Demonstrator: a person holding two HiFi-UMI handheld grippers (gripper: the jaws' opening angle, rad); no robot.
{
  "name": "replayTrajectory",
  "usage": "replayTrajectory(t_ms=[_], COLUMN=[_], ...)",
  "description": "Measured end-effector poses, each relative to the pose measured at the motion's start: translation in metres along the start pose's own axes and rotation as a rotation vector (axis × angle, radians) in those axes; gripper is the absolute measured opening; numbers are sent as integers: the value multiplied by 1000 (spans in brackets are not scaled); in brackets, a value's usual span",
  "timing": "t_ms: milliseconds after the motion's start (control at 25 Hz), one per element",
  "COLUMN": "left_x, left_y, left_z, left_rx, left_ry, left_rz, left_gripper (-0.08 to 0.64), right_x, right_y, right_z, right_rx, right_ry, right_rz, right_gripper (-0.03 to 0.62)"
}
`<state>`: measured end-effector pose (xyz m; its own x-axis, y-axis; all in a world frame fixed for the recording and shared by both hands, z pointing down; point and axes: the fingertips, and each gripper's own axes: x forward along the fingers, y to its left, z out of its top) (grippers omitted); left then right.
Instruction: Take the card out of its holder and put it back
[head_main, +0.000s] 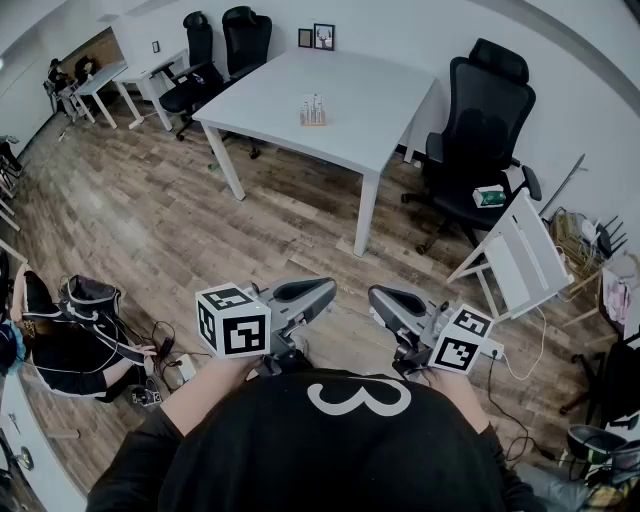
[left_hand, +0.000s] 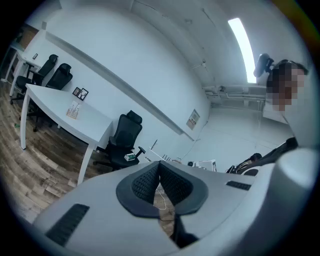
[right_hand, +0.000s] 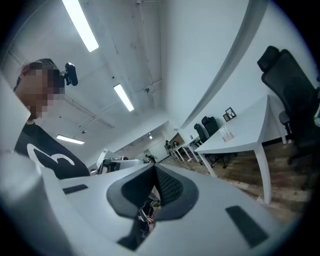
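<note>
The card holder (head_main: 313, 110), a small clear stand with cards upright in it, sits on the white table (head_main: 350, 120) across the room, far from both grippers. It shows small in the left gripper view (left_hand: 73, 109) and in the right gripper view (right_hand: 226, 134). My left gripper (head_main: 325, 290) and right gripper (head_main: 380, 296) are held close to my chest, their tips turned toward each other over the wooden floor. In its own view the left gripper (left_hand: 160, 163) has its jaws together with nothing between them. The right gripper (right_hand: 154, 165) is likewise shut and holds nothing.
Black office chairs stand right of the table (head_main: 480, 130) and behind it (head_main: 245, 40). A white folding rack (head_main: 515, 255) leans at the right. A person (head_main: 60, 340) sits on the floor at the left among bags and cables. More desks (head_main: 110, 80) stand at the back left.
</note>
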<state>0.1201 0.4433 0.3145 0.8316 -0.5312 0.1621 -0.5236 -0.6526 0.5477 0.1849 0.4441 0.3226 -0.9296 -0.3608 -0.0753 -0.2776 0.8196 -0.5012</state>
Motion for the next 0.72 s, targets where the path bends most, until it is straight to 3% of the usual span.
replayTrajectory(t_ms=[400,720], left_x=[11,18], left_y=[12,72], left_z=[2,19], left_rx=[6,-86], left_ry=[14,-6], left_rz=[-41,-60], left_gripper=[14,14], right_x=[4,41], right_y=[-16,-62], right_z=[-3,-1], right_rx=[3,63], right_ry=[-9,28], right_rz=[-45,-90], right_gripper=[9,9])
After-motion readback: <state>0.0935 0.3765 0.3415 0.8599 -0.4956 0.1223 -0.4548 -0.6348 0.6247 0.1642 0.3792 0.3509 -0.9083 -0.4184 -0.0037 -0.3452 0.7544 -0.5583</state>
